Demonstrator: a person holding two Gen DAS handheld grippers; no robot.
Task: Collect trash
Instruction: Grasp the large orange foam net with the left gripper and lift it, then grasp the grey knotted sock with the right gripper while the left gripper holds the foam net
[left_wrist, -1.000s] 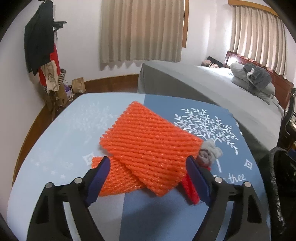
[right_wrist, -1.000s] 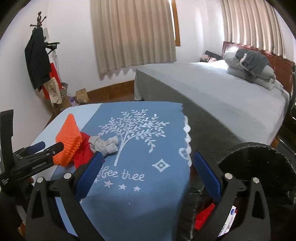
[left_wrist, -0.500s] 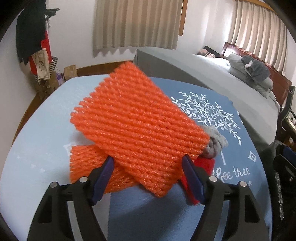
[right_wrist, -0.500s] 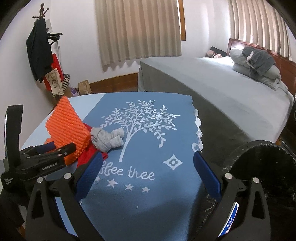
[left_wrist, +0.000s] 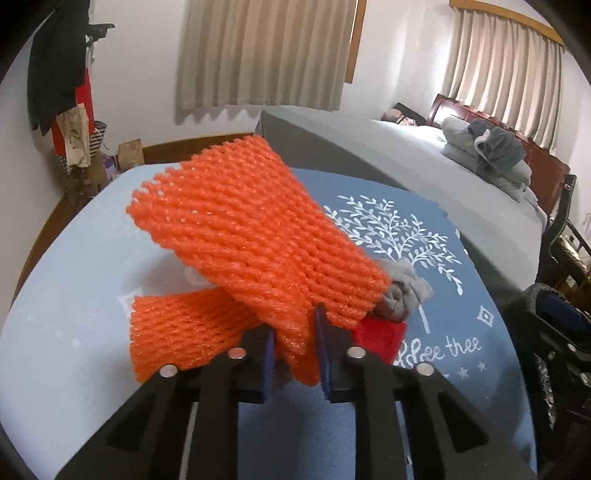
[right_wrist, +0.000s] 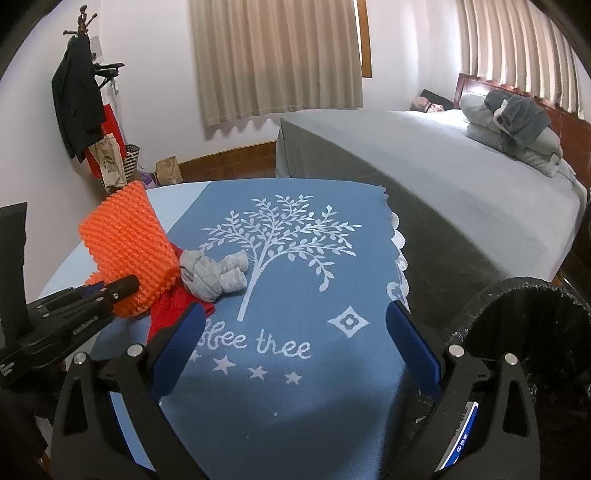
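My left gripper (left_wrist: 295, 349) is shut on the near corner of an orange foam net (left_wrist: 255, 236) and holds it tilted up off the blue tablecloth (left_wrist: 81, 273). The net also shows in the right wrist view (right_wrist: 127, 251). A second orange foam net (left_wrist: 181, 328) lies flat beneath it. A grey knotted cloth (right_wrist: 214, 273) and a red piece (right_wrist: 168, 314) lie beside them. My right gripper (right_wrist: 295, 350) is open and empty, above the cloth's front. A black-lined trash bin (right_wrist: 532, 325) stands at the right.
A grey bed (right_wrist: 443, 162) with folded bedding (right_wrist: 517, 125) lies behind the table. A coat rack (right_wrist: 79, 96) with clothes and bags stands at the far left wall. The tablecloth's scalloped right edge (right_wrist: 400, 258) hangs next to the bin.
My left gripper has closed on the top orange net and raised it off the table. My right gripper has shifted slightly forward and stays open.
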